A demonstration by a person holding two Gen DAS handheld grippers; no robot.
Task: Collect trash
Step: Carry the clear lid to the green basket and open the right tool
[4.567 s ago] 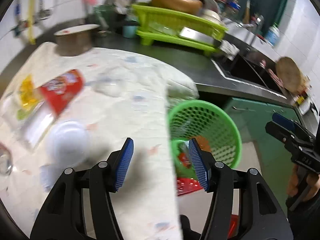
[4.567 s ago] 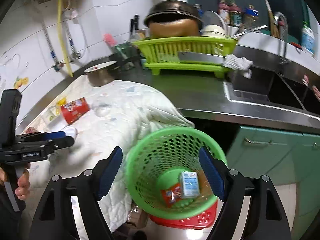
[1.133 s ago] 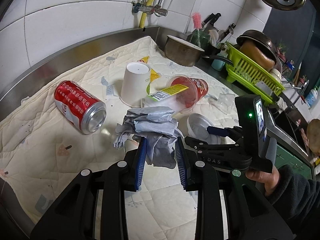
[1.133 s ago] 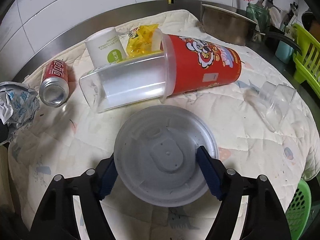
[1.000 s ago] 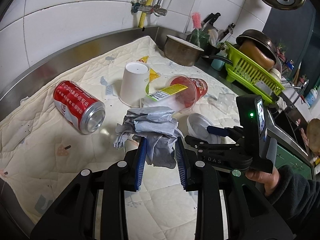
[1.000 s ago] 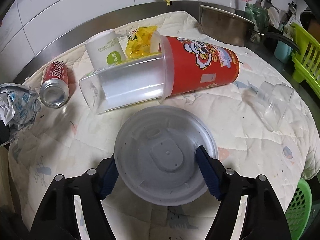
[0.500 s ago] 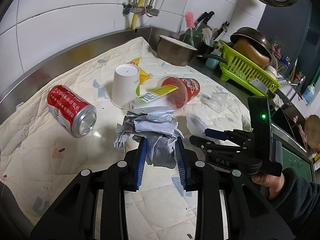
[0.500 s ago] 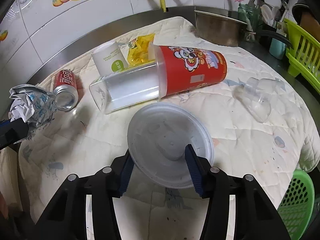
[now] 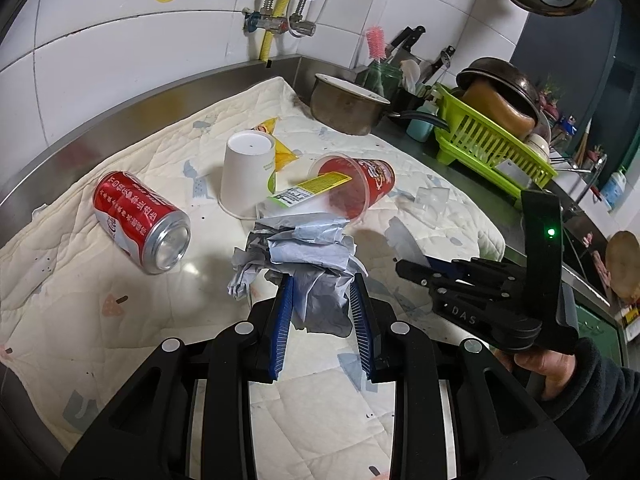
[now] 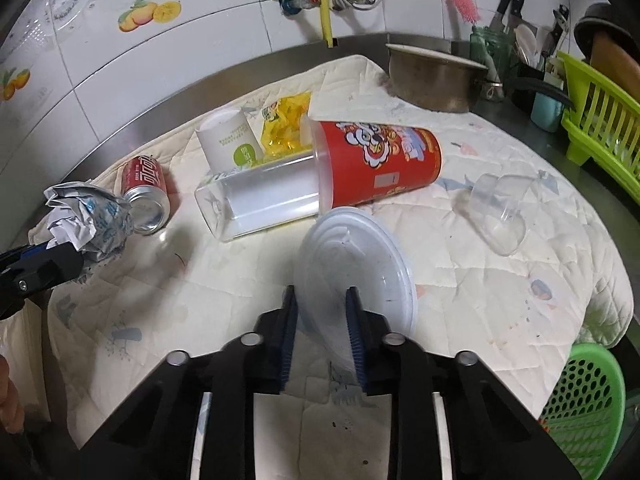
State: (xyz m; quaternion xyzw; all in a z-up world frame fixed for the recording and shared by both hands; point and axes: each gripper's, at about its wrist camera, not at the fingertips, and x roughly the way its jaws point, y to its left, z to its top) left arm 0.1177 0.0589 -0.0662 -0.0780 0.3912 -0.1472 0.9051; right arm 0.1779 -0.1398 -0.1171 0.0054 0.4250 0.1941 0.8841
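Note:
My left gripper point(image 9: 322, 294) is shut on a crumpled grey paper wad point(image 9: 304, 256), held above the quilted cloth; the wad also shows in the right wrist view point(image 10: 90, 216). My right gripper point(image 10: 322, 308) is shut on the rim of a white plastic lid point(image 10: 356, 264), tilted up off the cloth. It also shows in the left wrist view point(image 9: 416, 262). A red soda can point(image 9: 142, 222), a white paper cup point(image 9: 248, 172), a red snack cup with a clear sleeve point(image 10: 320, 176), a yellow wrapper point(image 10: 286, 120) and a clear small cup point(image 10: 498, 212) lie on the cloth.
A green mesh basket point(image 10: 584, 404) sits below the counter edge at lower right. A metal pot point(image 10: 434, 76), a utensil jar point(image 10: 490, 54) and a green dish rack point(image 9: 492, 148) stand at the back right. A tiled wall with pipes runs behind.
My right gripper has closed on the lid's rim and tipped it up off the cloth. My left gripper has lifted a little with the paper wad still in it.

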